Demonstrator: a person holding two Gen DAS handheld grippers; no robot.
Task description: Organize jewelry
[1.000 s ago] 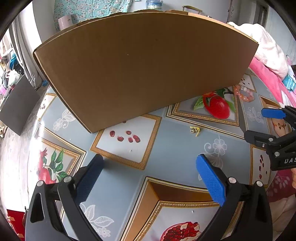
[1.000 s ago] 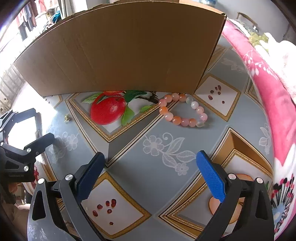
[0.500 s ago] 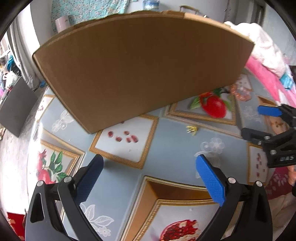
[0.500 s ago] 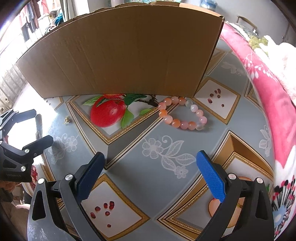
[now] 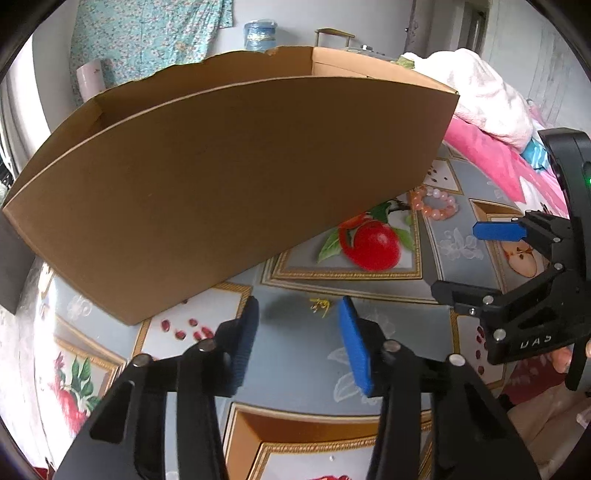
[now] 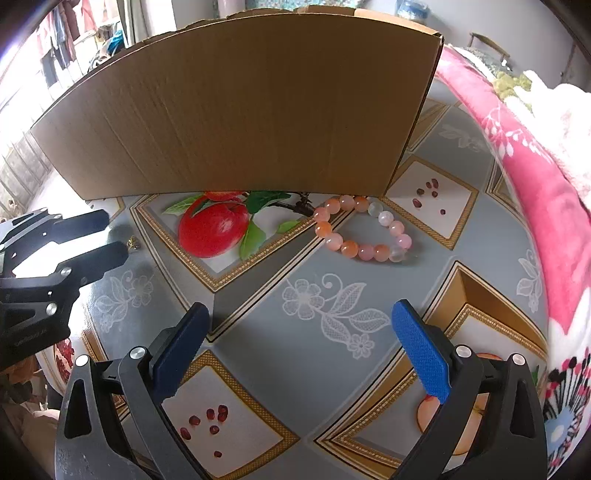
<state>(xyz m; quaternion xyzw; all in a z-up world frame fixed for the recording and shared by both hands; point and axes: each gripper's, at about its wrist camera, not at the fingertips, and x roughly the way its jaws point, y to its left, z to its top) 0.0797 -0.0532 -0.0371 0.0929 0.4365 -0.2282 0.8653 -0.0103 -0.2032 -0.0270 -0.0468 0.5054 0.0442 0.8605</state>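
left gripper closing, nothing clasped yet | gold earring mid-frame — tiny, light, slippery; pinch its body | right gripper spread wide, empty — bracelet above

Fruit-print tablecloth on table; pink blanket at right; blue water jug behind.

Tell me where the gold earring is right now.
The earring lies on the tablecloth between the closing left gripper's fingertips, untouched, in front of the box.
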